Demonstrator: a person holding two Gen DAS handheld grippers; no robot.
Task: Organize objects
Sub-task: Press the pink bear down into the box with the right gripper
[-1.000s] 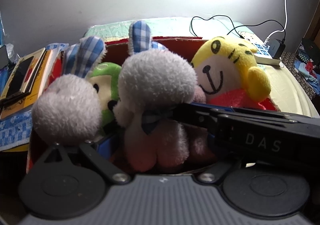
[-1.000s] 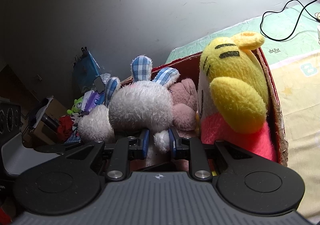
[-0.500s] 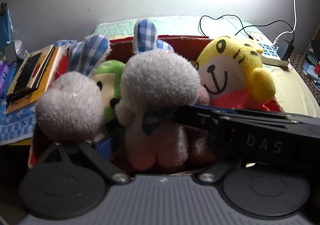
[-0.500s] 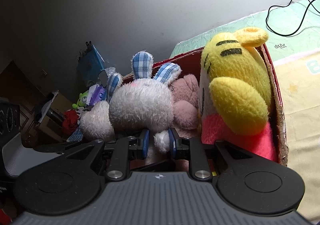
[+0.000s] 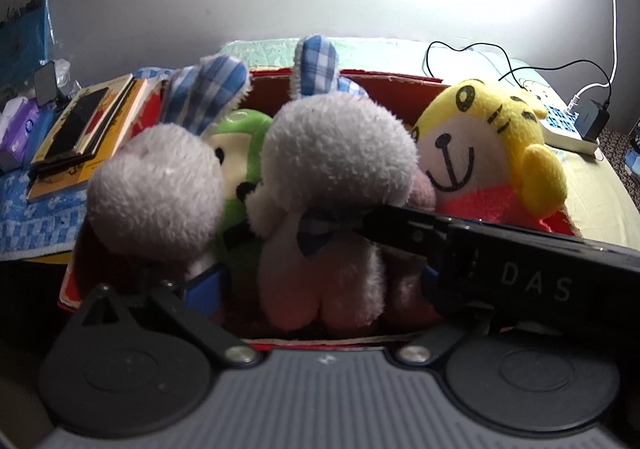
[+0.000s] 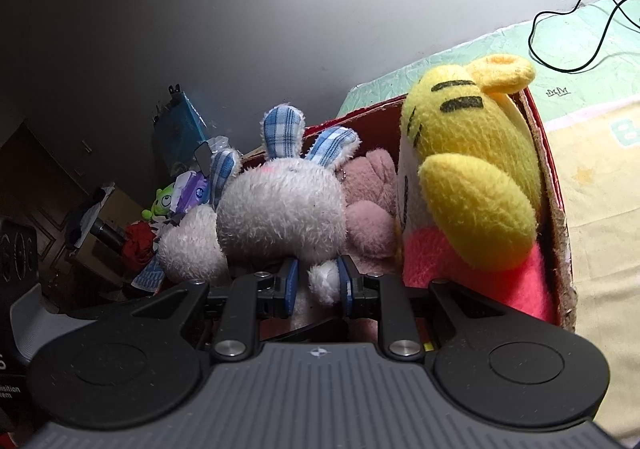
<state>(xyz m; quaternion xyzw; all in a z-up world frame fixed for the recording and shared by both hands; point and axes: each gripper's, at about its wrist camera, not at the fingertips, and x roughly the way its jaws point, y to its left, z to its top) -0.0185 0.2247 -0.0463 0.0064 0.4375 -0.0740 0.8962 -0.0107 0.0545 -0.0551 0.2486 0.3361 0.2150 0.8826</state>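
Observation:
A red cardboard box [image 5: 400,79] [image 6: 554,209] holds several plush toys. A white rabbit with blue checked ears [image 5: 332,177] [image 6: 280,209] stands in the middle. A second white rabbit [image 5: 156,189], a green frog [image 5: 236,145], a pink plush [image 6: 370,205] and a yellow tiger [image 5: 492,153] [image 6: 468,169] are beside it. My right gripper [image 6: 317,283] is shut on the middle rabbit's arm; its black body [image 5: 520,261] crosses the left wrist view. My left gripper [image 5: 304,289] is open wide around the rabbits' lower bodies, its right finger hidden.
The box sits on a bed with a pale yellow and green sheet [image 6: 600,153]. Books [image 5: 80,125] lie on a blue checked cloth at the left. A power strip with chargers and cables [image 5: 572,129] is at the right. Clutter and a tissue pack [image 6: 192,189] lie beyond the box.
Both views have shifted slightly, with the left one panning left to show more of the books and clutter. The grip on the rabbit is unchanged.

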